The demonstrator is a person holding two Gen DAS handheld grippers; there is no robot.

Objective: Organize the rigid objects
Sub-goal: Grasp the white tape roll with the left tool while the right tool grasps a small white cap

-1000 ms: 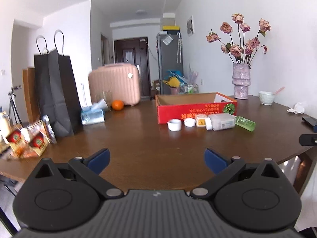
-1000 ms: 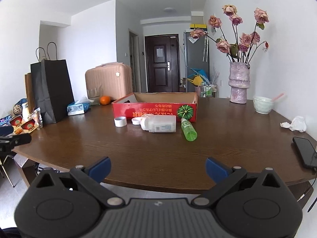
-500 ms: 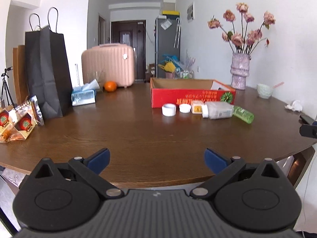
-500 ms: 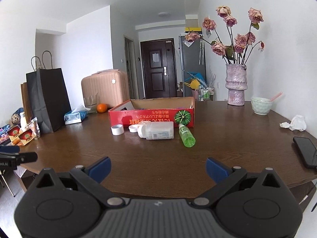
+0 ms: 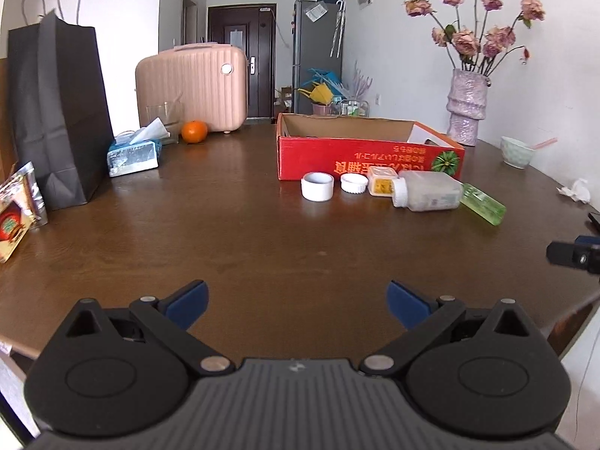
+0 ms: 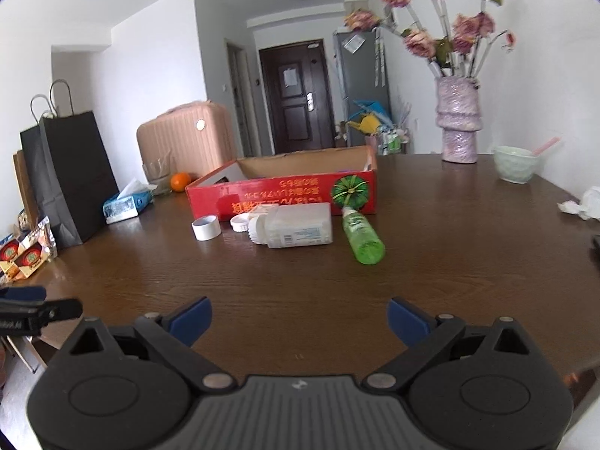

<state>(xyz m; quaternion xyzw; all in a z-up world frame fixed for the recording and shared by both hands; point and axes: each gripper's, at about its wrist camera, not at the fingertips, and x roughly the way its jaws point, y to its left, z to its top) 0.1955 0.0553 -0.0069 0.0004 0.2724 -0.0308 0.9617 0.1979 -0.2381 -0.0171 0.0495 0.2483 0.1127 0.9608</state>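
Observation:
A red cardboard box (image 5: 360, 157) (image 6: 285, 197) stands open on the brown table. In front of it lie a white tape roll (image 5: 317, 186) (image 6: 206, 227), a white lid (image 5: 354, 183) (image 6: 240, 222), a small yellow-labelled bottle (image 5: 381, 185), a large translucent white bottle (image 5: 427, 195) (image 6: 296, 225) on its side, and a green bottle (image 5: 482, 208) (image 6: 363, 239) on its side. My left gripper (image 5: 296, 300) is open and empty above the table's near edge. My right gripper (image 6: 298, 318) is open and empty, short of the bottles.
A black paper bag (image 5: 56, 112) (image 6: 71, 176), tissue pack (image 5: 133, 153), orange (image 5: 194, 131) and pink suitcase (image 5: 193, 86) are at the left and back. Snack packets (image 6: 26, 255) lie at the left edge. A flower vase (image 6: 457, 120), bowl (image 6: 517, 163) and crumpled tissue (image 5: 575, 190) are at the right.
Both grippers have moved forward over the table toward the box and bottles, which now look larger and nearer. Both stay open and empty.

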